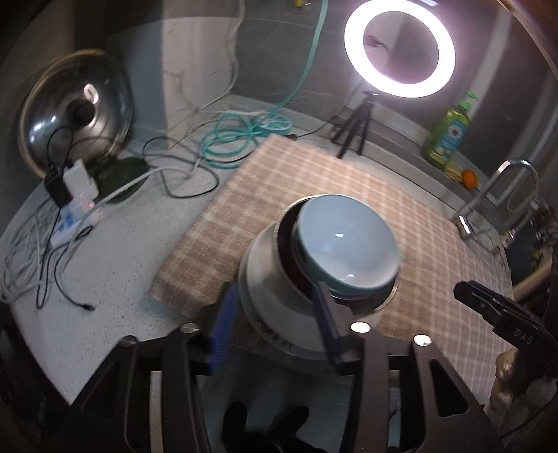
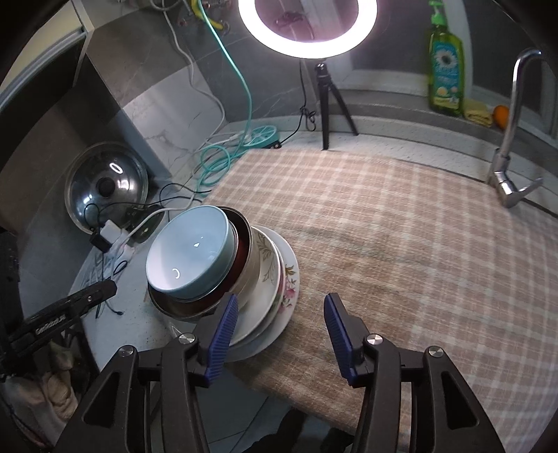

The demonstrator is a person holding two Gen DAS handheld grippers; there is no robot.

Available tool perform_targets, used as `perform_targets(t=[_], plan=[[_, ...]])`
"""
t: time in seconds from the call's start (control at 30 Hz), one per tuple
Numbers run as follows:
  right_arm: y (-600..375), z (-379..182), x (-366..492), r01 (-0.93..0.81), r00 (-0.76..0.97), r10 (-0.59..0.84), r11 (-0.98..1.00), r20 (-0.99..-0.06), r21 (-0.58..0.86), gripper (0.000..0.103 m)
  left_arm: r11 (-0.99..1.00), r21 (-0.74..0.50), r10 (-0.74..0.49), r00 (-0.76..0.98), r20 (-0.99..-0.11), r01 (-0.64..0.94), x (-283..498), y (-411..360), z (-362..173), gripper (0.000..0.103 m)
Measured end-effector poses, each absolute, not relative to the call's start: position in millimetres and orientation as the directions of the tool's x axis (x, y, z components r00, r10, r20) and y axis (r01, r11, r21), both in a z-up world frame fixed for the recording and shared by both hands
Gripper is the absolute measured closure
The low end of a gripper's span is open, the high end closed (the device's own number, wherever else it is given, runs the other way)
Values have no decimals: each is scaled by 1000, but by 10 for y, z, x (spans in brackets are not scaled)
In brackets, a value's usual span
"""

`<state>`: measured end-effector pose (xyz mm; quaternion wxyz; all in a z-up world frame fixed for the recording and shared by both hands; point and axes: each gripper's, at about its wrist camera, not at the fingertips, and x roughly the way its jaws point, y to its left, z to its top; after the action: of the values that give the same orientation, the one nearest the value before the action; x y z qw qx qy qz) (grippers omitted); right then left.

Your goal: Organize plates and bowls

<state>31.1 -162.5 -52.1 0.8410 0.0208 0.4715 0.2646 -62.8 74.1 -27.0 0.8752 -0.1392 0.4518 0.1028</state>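
While the lower plates lie partly hidden beneath the bowls, a stack of dishes sits at the near left corner of a checked cloth (image 2: 401, 223) on a speckled counter (image 1: 115, 265); a pale blue bowl (image 2: 190, 252) crowns it, nested in a steel bowl with a dark red inside (image 2: 240, 251), over a white dish (image 2: 258, 299) and a floral plate (image 2: 289, 278), whose rim overhangs the cloth's edge. Left gripper (image 1: 275, 324) stands released, jaws apart, its ribbed blue pads blurred and flanking the stack's near side without clear contact; right gripper (image 2: 280, 334) is likewise released, one pad just beside the white dish, the other over bare cloth. Cloth to the right lies open up to a chrome tap (image 2: 512, 139); tangled cables (image 1: 240, 136), a glass pot lid (image 1: 76, 108) and a ring light (image 2: 307, 24) crowd the back and left.
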Motion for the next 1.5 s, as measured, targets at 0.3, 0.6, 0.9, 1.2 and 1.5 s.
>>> perform_targets(t=[0.3, 0.6, 0.9, 1.2, 1.5], plan=[[-1386, -371, -173, -297, 543, 360, 927, -758, 227, 45, 984, -135, -35, 607, -794, -119, -648, 619, -139, 41], [-1350, -293, -467, -226, 613, 302, 952, -730, 205, 34, 990, -143, -109, 612, -783, -7, -704, 556, -107, 41], [-1397, -232, -527, -195, 638, 285, 959, -715, 208, 22, 990, -143, -109, 621, -776, -6, -755, 591, -57, 35], [-1378, -198, -596, -205, 642, 286, 958, -711, 200, 21, 991, -136, -99, 635, -766, -11, -824, 587, -12, 35], [-1437, -192, -655, -190, 646, 281, 960, -710, 207, 21, 992, -128, -97, 639, -763, -1, -879, 561, -1, 35]])
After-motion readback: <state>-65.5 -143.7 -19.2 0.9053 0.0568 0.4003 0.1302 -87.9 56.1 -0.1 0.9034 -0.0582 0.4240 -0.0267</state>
